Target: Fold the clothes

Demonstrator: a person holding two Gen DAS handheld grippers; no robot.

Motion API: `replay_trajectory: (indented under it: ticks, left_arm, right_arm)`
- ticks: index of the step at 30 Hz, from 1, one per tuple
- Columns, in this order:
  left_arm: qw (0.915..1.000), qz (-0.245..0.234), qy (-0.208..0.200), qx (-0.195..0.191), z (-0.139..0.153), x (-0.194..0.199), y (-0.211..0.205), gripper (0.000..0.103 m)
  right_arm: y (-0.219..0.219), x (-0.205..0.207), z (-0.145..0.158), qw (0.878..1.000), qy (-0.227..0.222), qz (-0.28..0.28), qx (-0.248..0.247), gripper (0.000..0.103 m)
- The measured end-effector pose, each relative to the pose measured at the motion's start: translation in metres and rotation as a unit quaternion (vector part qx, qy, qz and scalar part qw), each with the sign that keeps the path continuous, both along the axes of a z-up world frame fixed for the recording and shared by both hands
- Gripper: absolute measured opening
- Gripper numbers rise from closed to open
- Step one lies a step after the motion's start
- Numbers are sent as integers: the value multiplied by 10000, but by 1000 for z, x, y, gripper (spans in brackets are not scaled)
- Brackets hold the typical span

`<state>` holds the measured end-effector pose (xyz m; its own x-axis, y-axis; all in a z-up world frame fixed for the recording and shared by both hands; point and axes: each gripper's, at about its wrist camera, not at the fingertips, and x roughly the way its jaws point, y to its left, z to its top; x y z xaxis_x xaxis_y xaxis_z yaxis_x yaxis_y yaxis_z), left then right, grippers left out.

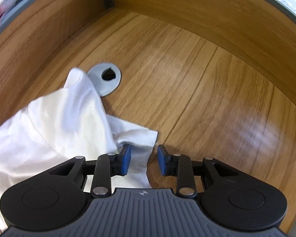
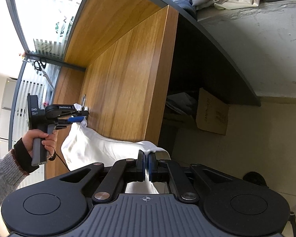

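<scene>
White cloth (image 1: 55, 118), one piece, lies on the wooden desk (image 1: 187, 79) beside one grey cable hole (image 1: 106, 78). Left gripper (image 1: 143, 161), marked "GenRobot.AI", is spread; right gripper (image 2: 146, 165) pinches the cloth's edge.

Bare desk (image 1: 187, 75) beyond grey grommet (image 1: 105, 78)

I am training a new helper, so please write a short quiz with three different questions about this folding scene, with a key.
1. True or false: the right gripper is shut on the white cotton garment.
2. The left gripper fingers are: A) open, B) clamped on cloth.
3. What round grey plastic thing sits in the wooden desk beside the garment?

Key: 1 true; 2 A; 3 the cable grommet.
</scene>
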<state>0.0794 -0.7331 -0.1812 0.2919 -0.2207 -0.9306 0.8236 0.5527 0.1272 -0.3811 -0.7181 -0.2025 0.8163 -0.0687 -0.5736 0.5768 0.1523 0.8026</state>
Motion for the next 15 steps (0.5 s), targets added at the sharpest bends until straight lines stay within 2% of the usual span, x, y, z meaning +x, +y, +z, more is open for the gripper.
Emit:
replay_trajectory:
  ticks: [2, 8, 15]
  left_arm:
    - [10000, -51, -25, -27, 0, 0, -1, 0]
    - [9985, -194, -437, -271, 10, -3, -1, 0]
    - [9979, -79, -255, -591, 22, 9, -6, 0]
  right_arm:
    - [0, 1, 0, 10000, 19, 2, -7, 5]
    - [2, 3, 1, 10000, 49, -7, 1, 5]
    - [-3, 3, 8, 9995, 185, -176, -199, 5]
